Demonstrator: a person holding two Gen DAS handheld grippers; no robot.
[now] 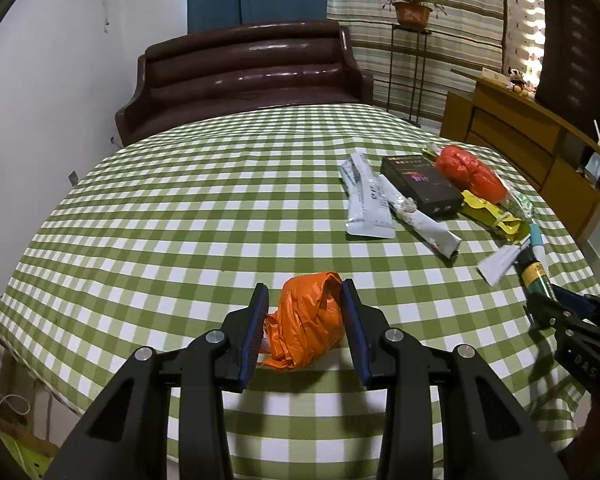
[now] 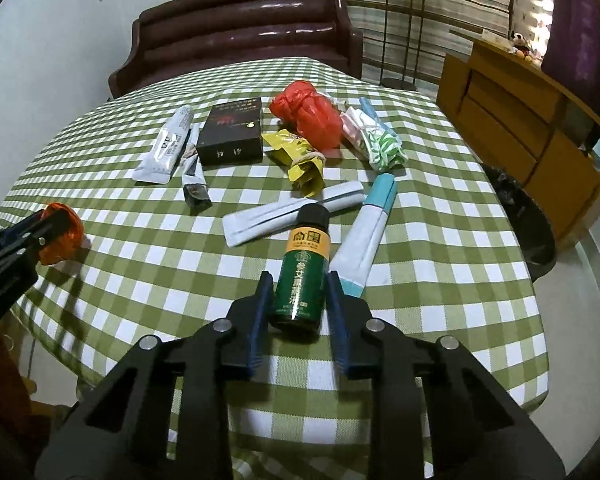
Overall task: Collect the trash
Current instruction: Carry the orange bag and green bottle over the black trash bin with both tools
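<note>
Between the blue pads of the left tool (image 1: 305, 294) sits a crumpled orange plastic bag (image 1: 308, 322), lying on the green-and-white checked worktop (image 1: 180, 208) near its front edge. Both pads touch the bag's sides, so this tool is closed on it at a fairly narrow gap.

On the right side, the right tool (image 2: 300, 292) has its jaws drawn in around a small green bottle (image 2: 302, 280) with an orange label band and a black cap. The bottle lies on the cloth with its cap pointing away from the camera. Both pads lie close against the bottle's lower body, and they appear to press on it.

Just beside the bottle, to its right, lies a white-and-teal tube (image 2: 366, 232), and behind the cap a folded pale paper packet (image 2: 292, 214) stretches across the cloth. Farther back stands a cluster of rubbish: a yellow wrapper (image 2: 300, 158), a crumpled red plastic bag (image 2: 306, 114), a green-and-white patterned wrapper (image 2: 380, 146), a black box (image 2: 232, 132), a silver-white pouch (image 2: 166, 146) and a small dark foil packet (image 2: 194, 184).

Beyond the worktop stands a dark brown leather sofa (image 1: 244, 72). To the right, a metal stand holds a potted plant (image 1: 411, 10) before striped curtains, and a wooden cabinet (image 1: 520, 136) runs along the right side. In the right wrist view, a dark bin (image 2: 528, 224) sits on the floor beside the worktop.
</note>
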